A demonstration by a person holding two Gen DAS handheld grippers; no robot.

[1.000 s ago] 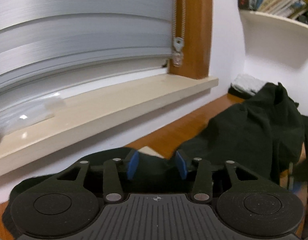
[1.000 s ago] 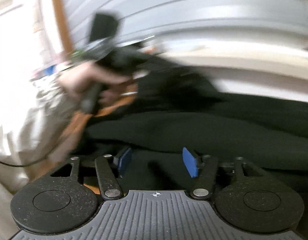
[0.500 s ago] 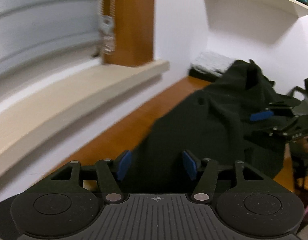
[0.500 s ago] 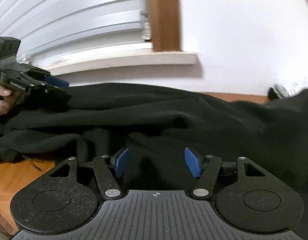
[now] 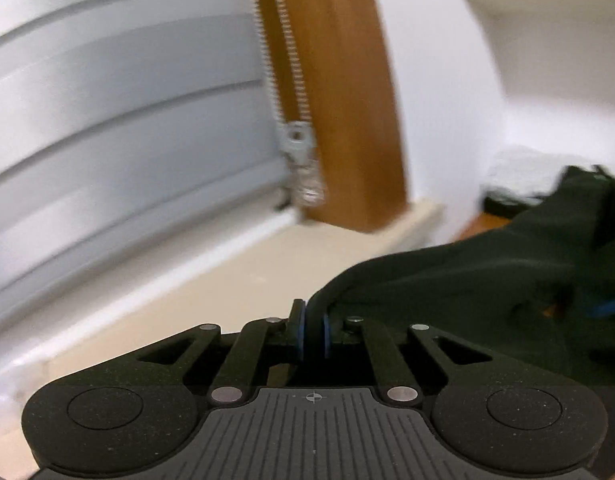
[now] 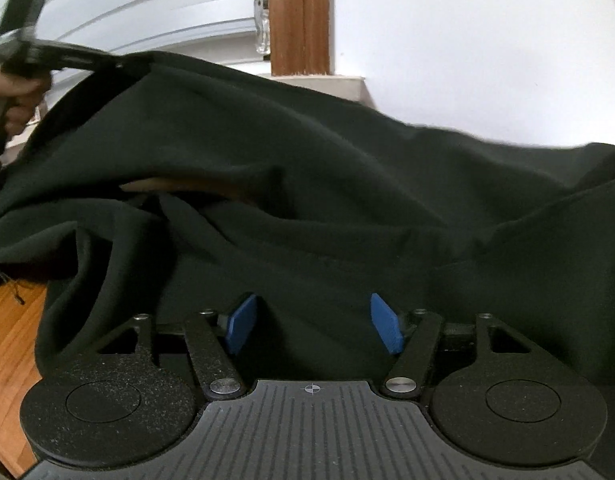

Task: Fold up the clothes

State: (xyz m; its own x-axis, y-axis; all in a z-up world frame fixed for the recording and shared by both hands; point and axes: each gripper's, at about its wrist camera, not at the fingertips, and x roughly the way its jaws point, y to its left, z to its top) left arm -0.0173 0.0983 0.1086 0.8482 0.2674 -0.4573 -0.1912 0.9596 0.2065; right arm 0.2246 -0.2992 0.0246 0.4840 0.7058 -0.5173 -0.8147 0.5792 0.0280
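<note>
The left tongs (image 5: 313,334) have just closed on an edge of the black garment (image 6: 307,184), lifting it near the sill (image 5: 211,280). The right tongs (image 6: 313,324), lately widening, gape over cloth heaped on the bench (image 6: 11,340); they should pinch 1 layer only, level with the left.

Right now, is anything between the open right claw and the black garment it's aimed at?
Nothing visible. The right claw is open with the black garment bunched directly ahead of and between its blue pads, not yet pinched. The left claw has just closed and is shut on the garment's edge.
</note>
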